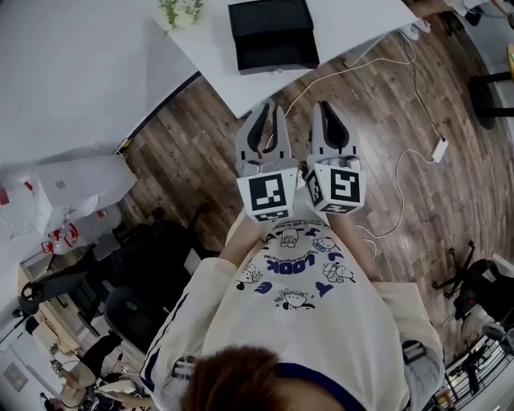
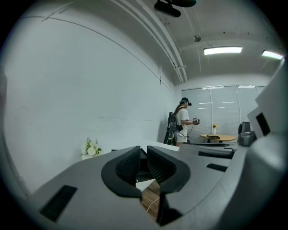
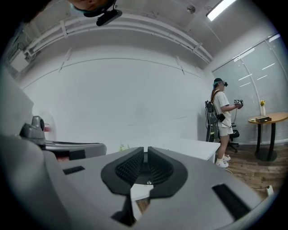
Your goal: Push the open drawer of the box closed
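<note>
Wooden floor [image 1: 193, 152] fills most of your downward look, and the white tabletop [image 1: 353, 24] cuts across the top of it. On that tabletop, near its front edge, sits the black box [image 1: 269, 16]. Its drawer [image 1: 277, 54] is pulled out on the side facing you, so it stands open. You're standing back from the edge, with both grippers held side by side over the floor, close to your chest and well apart from the box.

Your left gripper [image 1: 269, 108] points up toward the tabletop, and its marker cube [image 1: 269, 195] faces the camera. In its own view the left gripper [image 2: 144, 155] has its ribbed pads drawn nearly together, with only a thin slit between them and nothing in it. Through that slit you catch a dark shape on the white top, with floor and a bit of cable below.

Your right gripper [image 1: 327, 108] rides just beside the left, and its cube [image 1: 337, 189] almost touches the other. In its own view the right gripper [image 3: 145, 155] is the same: jaws pressed close, a narrow gap, nothing pinched.

Off to your left there are black chairs [image 1: 136, 265] and white bags [image 1: 72, 189]. Across the room another person [image 2: 183, 121] stands beside a round wooden table [image 2: 217, 137].

A small bunch of white flowers [image 1: 178, 12] stands at the tabletop's far left, well to the left of the box. A white cable [image 1: 401, 160] loops over the floor on your right and leads to a power strip [image 1: 440, 149].
</note>
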